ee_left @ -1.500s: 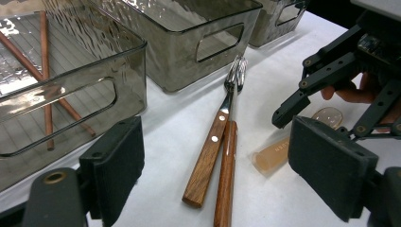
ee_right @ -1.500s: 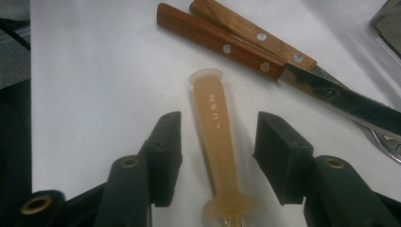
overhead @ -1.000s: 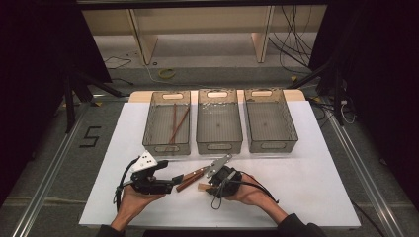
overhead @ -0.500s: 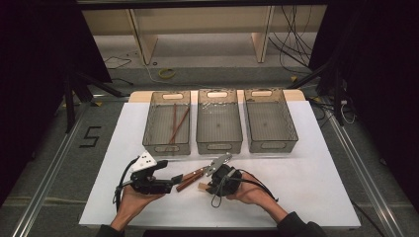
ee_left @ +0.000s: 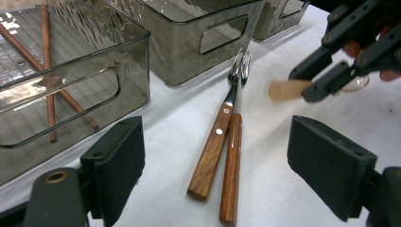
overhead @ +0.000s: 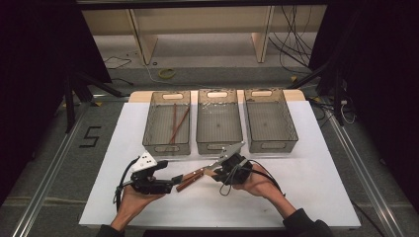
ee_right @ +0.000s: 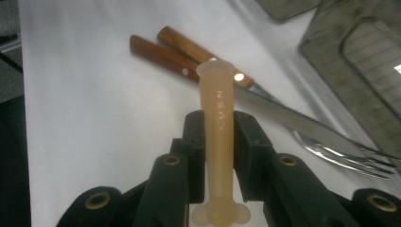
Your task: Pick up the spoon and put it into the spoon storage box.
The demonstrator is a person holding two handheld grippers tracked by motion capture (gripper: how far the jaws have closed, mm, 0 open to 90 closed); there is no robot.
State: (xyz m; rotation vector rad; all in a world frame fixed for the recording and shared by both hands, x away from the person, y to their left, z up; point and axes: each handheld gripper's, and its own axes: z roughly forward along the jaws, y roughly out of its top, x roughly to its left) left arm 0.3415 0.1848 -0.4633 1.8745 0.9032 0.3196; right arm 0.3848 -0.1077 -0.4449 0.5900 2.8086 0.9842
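My right gripper (overhead: 216, 171) is shut on a pale beige plastic utensil handle (ee_right: 217, 94), which stands up between its pads (ee_right: 195, 137); its jaws have just been closing on it. The gripper hangs a little above the white table. Beneath and ahead of it two wooden-handled forks (ee_right: 189, 47) lie side by side on the table. My left gripper (overhead: 169, 175) rests low at the front left, open, its jaws wide apart on either side of the fork handles (ee_left: 208, 158) without touching them. In the left gripper view the right gripper (ee_left: 312, 80) holds the beige handle (ee_left: 286, 90) at the upper right.
Three grey see-through bins stand in a row at the back: the left bin (overhead: 167, 143) holds two brown chopsticks (overhead: 174, 123), the middle bin (overhead: 219, 143) and the right bin (overhead: 272, 143) look empty. The white table (overhead: 306, 187) ends just before the person's forearms.
My right gripper has risen off the table and shifted slightly toward the bins with the beige handle in it. The left gripper and the forks have stayed where they were.
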